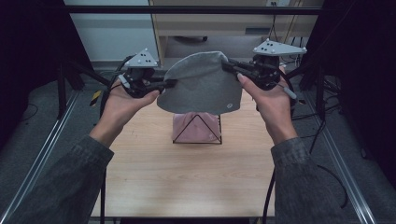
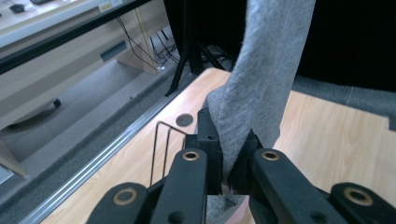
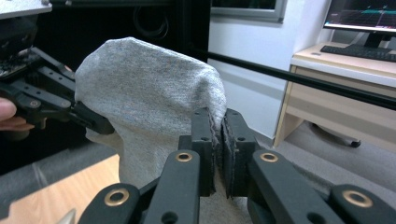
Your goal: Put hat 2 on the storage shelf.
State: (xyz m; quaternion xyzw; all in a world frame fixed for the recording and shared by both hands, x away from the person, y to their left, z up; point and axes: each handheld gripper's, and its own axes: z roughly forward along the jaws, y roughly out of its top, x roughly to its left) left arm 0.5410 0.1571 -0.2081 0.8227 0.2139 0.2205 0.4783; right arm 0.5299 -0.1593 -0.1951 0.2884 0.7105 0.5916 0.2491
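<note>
A grey knit cloth [image 1: 201, 85] hangs spread in the air above the far half of the wooden table [image 1: 187, 168]. My left gripper [image 1: 171, 83] is shut on its left edge, and the grey cloth [image 2: 261, 88] rises from between that gripper's black jaws [image 2: 227, 148]. My right gripper [image 1: 227, 65] is shut on the cloth's upper right edge; the grey cloth [image 3: 149, 102] bulges to the left of the pinching jaws [image 3: 218, 140]. Below the cloth, a pink folded fabric [image 1: 196, 128] sits in a black wire rack [image 1: 197, 132].
A desk with a monitor and keyboard [image 3: 364, 49] stands beyond the table. Black frame bars [image 1: 187, 9] run overhead and black stands [image 1: 63, 88] flank the table. Cables trail on the grey floor at the right [image 1: 327, 121]. A round hole [image 2: 184, 119] marks the tabletop.
</note>
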